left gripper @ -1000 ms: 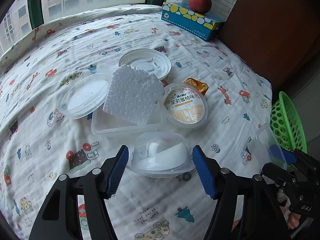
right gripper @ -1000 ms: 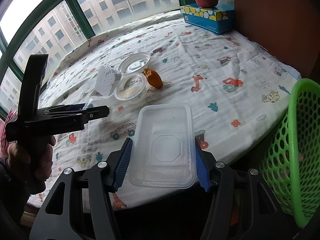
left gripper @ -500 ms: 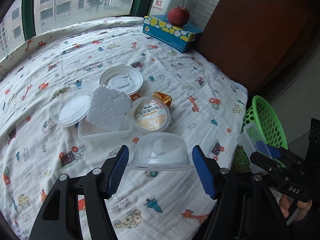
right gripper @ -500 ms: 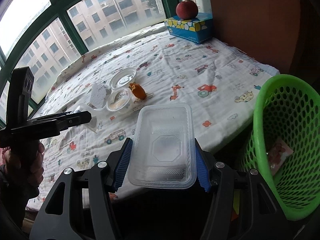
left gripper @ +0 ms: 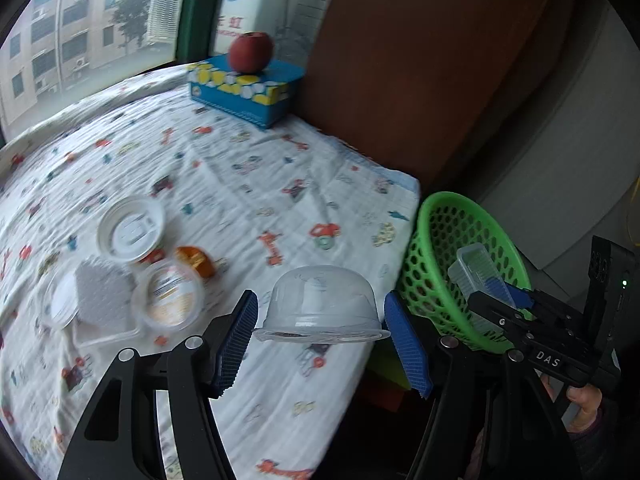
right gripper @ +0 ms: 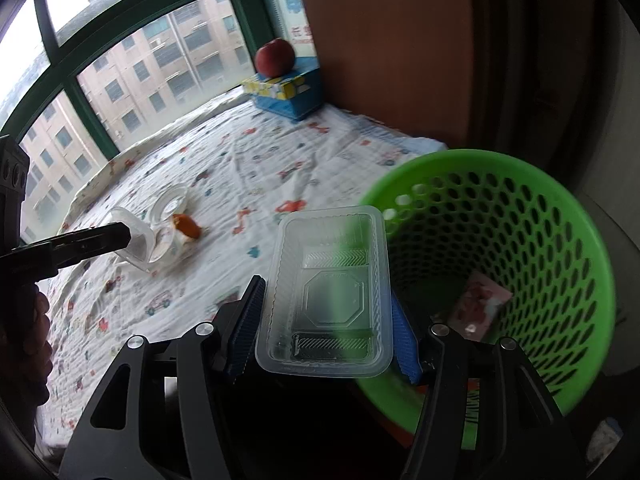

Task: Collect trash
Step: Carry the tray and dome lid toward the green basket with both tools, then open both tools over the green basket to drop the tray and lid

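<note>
My left gripper (left gripper: pixel 320 334) is shut on a clear plastic dome cup (left gripper: pixel 322 304), held upside down above the bed's near edge. My right gripper (right gripper: pixel 326 320) is shut on a clear rectangular plastic tray (right gripper: pixel 328 296) at the rim of the green mesh basket (right gripper: pixel 520 208); the basket (left gripper: pixel 440 240) stands beside the bed and holds a pink wrapper (right gripper: pixel 478 304). Several pieces of trash remain on the bed: a round white lid (left gripper: pixel 130 230), a foam piece (left gripper: pixel 102 294), a printed round container (left gripper: pixel 170 298) and an orange wrapper (left gripper: pixel 196 260).
A patterned sheet (left gripper: pixel 248 184) covers the bed. A blue tissue box (left gripper: pixel 240 92) with a red apple (left gripper: pixel 250 52) sits at the far corner. A brown wooden panel (left gripper: pixel 400 80) rises behind the basket. Windows line the far side.
Both grippers have swung right toward the basket with their loads. The dome cup has been lifted off the bed. The tray now overlaps the basket's rim.
</note>
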`<state>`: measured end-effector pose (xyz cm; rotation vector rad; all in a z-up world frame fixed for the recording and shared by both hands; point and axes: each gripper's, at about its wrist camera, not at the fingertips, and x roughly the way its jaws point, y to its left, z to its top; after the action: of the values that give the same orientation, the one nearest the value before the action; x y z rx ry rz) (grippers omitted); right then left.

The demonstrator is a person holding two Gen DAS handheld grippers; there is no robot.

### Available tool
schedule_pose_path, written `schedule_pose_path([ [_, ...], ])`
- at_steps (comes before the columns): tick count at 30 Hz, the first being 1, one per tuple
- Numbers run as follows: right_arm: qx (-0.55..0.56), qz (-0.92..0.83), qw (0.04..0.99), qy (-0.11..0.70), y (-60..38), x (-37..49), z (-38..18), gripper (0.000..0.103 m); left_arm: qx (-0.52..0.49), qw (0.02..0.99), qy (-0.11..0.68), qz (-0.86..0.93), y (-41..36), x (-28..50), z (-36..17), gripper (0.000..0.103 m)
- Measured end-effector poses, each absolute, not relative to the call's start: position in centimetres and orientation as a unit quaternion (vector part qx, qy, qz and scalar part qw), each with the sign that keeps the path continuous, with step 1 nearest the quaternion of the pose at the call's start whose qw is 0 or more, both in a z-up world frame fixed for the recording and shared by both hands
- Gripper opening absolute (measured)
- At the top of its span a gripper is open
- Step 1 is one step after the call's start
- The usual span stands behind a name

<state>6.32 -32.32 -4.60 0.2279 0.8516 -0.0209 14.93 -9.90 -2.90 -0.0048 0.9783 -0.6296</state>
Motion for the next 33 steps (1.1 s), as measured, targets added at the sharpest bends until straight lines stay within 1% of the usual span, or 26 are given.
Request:
schedule_pose_path([
  [12,0.12,-0.076,0.902,0.407,-38.7,4.5,-4.8,0.058,0.053,0.816,0.455,-0.352,-19.6,14.3,-1.7,0.063],
  [22,0.137,-0.106,0.894,0.412,-42.6,3.2,-6.0,0.059,0.076,0.806,0.459,-0.366,-24.8,14.4,-1.8,0.063],
  [24,0.142,-0.107,0.893,0.413,-43.1,3.0,-6.1,0.06,0.08,0.804,0.46,-0.368,-25.5,14.4,-1.9,0.063],
  [26,0.144,-0.11,0.893,0.412,-43.5,2.7,-6.2,0.064,0.085,0.802,0.461,-0.37,-26.2,14.3,-2.0,0.063],
  [31,0.147,-0.116,0.895,0.406,-44.2,2.0,-5.9,0.064,0.094,0.795,0.467,-0.375,-27.8,14.1,-2.6,0.063],
  [33,0.149,-0.12,0.895,0.402,-44.4,1.5,-5.7,0.066,0.096,0.793,0.47,-0.376,-28.4,14.0,-2.8,0.063],
])
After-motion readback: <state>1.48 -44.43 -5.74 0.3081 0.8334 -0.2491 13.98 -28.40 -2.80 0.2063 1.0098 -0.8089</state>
